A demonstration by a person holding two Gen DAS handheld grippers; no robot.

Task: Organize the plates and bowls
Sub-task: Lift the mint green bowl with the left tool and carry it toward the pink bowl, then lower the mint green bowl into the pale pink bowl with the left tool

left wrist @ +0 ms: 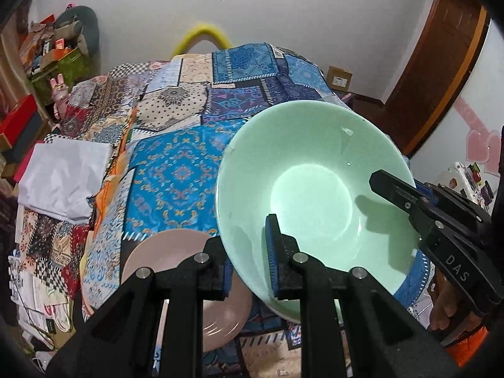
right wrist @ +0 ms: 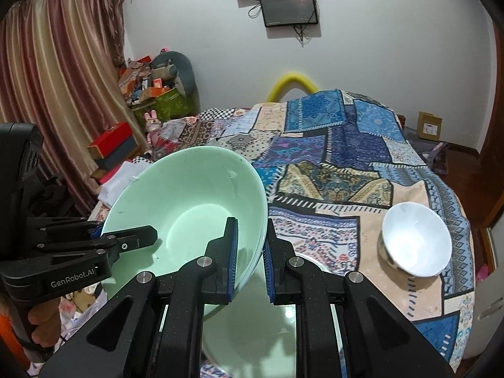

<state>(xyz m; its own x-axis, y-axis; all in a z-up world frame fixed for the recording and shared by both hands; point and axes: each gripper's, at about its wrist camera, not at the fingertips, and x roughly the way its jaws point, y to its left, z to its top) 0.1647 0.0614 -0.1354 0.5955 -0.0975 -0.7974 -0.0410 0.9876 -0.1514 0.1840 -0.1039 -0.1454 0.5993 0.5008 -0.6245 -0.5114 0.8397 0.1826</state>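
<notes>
A large mint-green bowl (left wrist: 312,189) is held tilted above the patchwork-covered table, between both grippers. My left gripper (left wrist: 249,258) is shut on its near rim, one blue pad inside and one outside. My right gripper (right wrist: 250,264) is shut on the bowl's (right wrist: 189,201) opposite rim; it also shows in the left wrist view (left wrist: 409,201). A pink plate (left wrist: 176,252) lies under the left gripper. A green plate (right wrist: 261,324) lies under the right gripper. A white bowl (right wrist: 415,239) stands at the right of the table.
A folded white cloth (left wrist: 63,179) lies at the table's left edge. Boxes and toys (right wrist: 151,94) are piled by the curtain. A cardboard box (right wrist: 428,126) sits on the floor at the far right. A yellow foam arch (right wrist: 293,85) stands behind the table.
</notes>
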